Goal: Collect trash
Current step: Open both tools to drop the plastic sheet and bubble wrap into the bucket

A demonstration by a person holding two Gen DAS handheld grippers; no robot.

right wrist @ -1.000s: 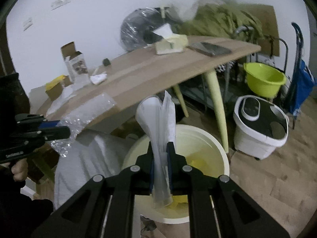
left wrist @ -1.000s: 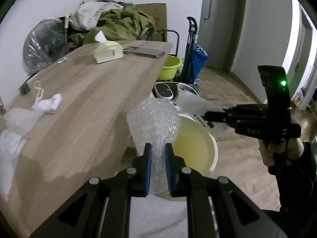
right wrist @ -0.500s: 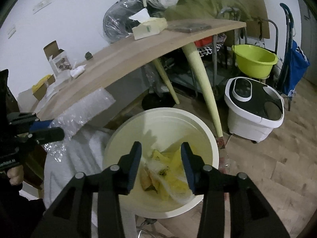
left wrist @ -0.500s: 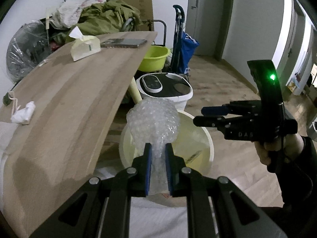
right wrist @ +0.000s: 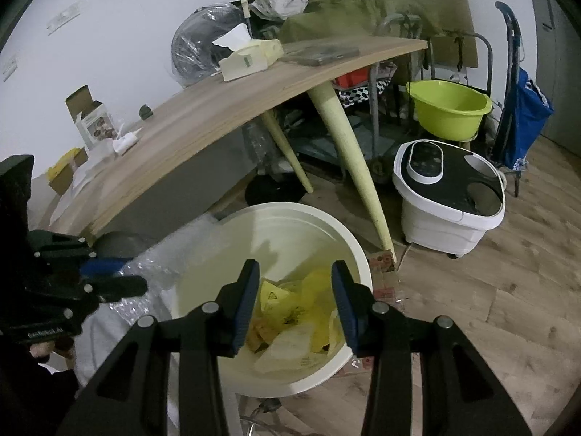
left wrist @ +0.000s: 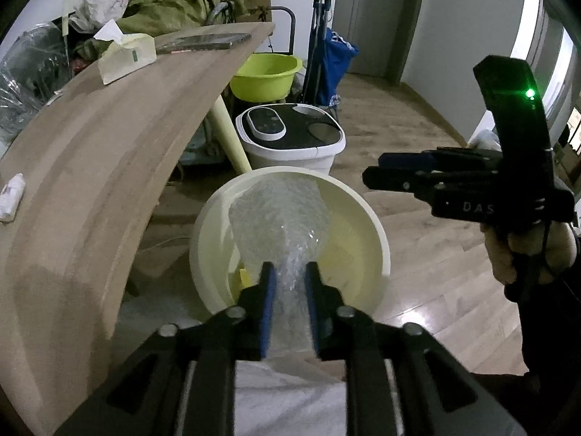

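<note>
My left gripper (left wrist: 288,272) is shut on a wad of clear bubble wrap (left wrist: 279,218) and holds it over the mouth of the cream trash bin (left wrist: 377,225) on the floor. My right gripper (right wrist: 295,272) is open and empty above the same bin (right wrist: 359,254), which holds yellow bags and white paper (right wrist: 287,309). In the right wrist view the left gripper (right wrist: 120,278) and its bubble wrap (right wrist: 174,250) are at the bin's left rim. In the left wrist view the right gripper (left wrist: 377,170) is to the bin's right.
A wooden table (left wrist: 90,167) stands left of the bin with a tissue box (left wrist: 125,56), a phone (left wrist: 203,41) and a crumpled white tissue (left wrist: 11,198). A white foot bath (left wrist: 290,141), green basin (left wrist: 265,74) and blue trolley (left wrist: 334,58) stand behind the bin.
My right gripper opened and dropped its white wrapper into the bin. My left gripper carried the bubble wrap off the table edge to over the bin.
</note>
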